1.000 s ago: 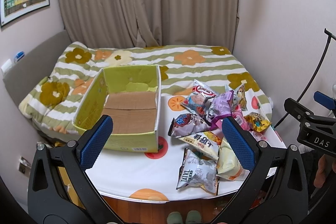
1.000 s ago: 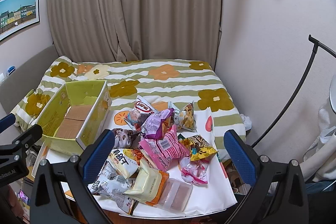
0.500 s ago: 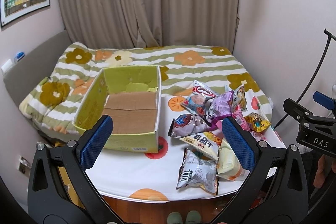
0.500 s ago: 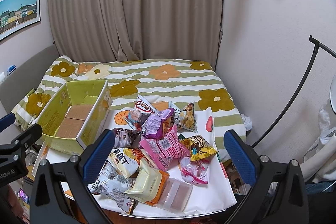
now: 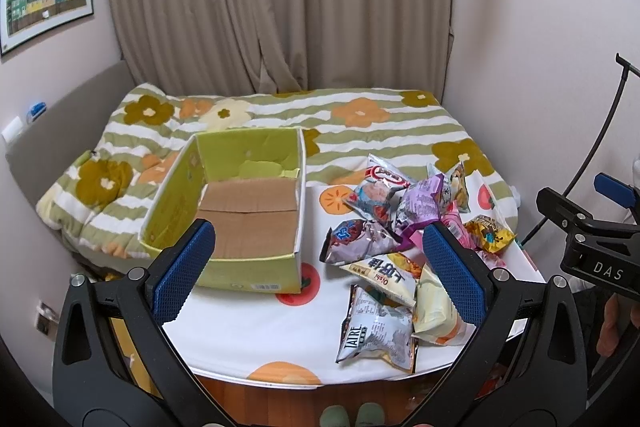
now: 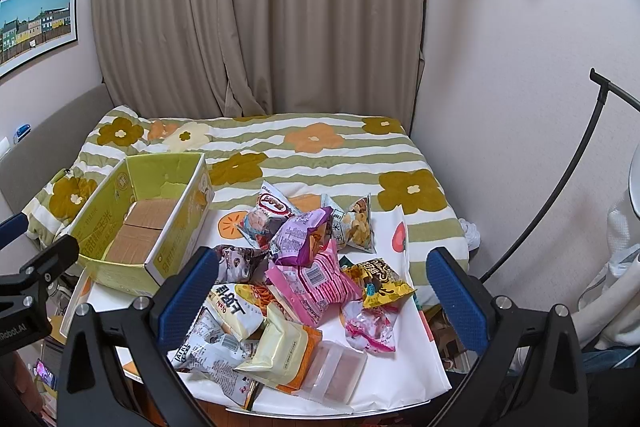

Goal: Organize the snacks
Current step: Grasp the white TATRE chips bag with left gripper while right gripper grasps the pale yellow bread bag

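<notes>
Snack packets [image 6: 304, 279] heaped, green box [image 5: 236, 203] empty

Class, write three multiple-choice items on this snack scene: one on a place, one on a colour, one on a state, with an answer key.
1. The snack packets lie where relative to the box?
A inside it
B to its right on the table
C on the bed

2. The box's inner walls are:
A green
B red
C black

3. The left claw and right claw are:
A both open, empty
B both shut
C one holding a packet

Key: B, packets heaped beside the box; A, green walls, brown cardboard floor; A, blue pads spread wide with nothing between.
</notes>
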Motion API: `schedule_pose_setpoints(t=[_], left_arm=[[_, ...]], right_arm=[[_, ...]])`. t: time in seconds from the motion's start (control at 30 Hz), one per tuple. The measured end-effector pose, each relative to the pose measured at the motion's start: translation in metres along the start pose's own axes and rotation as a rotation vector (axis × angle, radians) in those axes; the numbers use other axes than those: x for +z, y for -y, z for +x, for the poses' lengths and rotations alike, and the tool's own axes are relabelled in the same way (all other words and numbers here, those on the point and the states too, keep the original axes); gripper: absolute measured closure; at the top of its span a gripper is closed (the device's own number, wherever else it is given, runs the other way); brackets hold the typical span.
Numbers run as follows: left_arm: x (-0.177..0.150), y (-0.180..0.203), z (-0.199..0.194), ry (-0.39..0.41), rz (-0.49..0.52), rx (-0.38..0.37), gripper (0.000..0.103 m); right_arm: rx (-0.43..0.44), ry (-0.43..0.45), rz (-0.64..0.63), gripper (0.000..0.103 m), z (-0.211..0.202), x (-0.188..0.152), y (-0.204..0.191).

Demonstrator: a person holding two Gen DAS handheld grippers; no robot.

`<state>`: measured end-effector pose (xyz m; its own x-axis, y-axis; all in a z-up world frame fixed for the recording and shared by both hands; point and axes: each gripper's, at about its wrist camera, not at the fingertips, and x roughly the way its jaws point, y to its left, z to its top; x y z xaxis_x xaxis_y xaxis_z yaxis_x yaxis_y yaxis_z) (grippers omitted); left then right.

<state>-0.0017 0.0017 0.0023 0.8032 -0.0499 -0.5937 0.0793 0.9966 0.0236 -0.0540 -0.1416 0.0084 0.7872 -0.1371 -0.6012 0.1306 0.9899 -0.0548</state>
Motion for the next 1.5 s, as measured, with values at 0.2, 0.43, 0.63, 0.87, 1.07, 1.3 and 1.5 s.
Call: schedule_pose_setpoints(t=[0.2, 0.43, 0.63, 0.87, 1.07, 1.3, 1.5], left_arm=[[0.001, 0.0, 0.002, -0.012, 0.012, -0.002, 0.0], [-0.009, -0.005, 0.028, -0.106, 0.032, -0.037, 0.0], [-0.045, -0.013, 0.074, -0.258, 0.03, -0.122, 0.0], [-0.097, -0.004, 0.126, -0.393, 0.031, -0.242, 0.0], [-0.13, 0.011, 0.157, -0.493, 0.012, -0.378, 0.0], [-0.152, 0.03, 0.175, -0.516, 0.045, -0.438, 0.001], [-0.164, 0.035, 0.192, -0.556, 0.039, -0.469, 0.024]], right_arm=[[-0.001, -0.013, 0.005, 0.0, 0.001, -0.002, -0.006], [0.004, -0.055, 0.018, 0.0, 0.011, -0.011, -0.007], [-0.002, -0.152, 0.069, 0.0, 0.038, -0.034, -0.005], [-0.008, -0.272, 0.13, 0.0, 0.07, -0.076, -0.002], [0.042, -0.347, 0.218, 0.0, 0.095, -0.106, 0.007], [0.109, -0.385, 0.247, 0.0, 0.122, -0.117, 0.004], [0.151, -0.436, 0.229, 0.004, 0.157, -0.127, -0.005]])
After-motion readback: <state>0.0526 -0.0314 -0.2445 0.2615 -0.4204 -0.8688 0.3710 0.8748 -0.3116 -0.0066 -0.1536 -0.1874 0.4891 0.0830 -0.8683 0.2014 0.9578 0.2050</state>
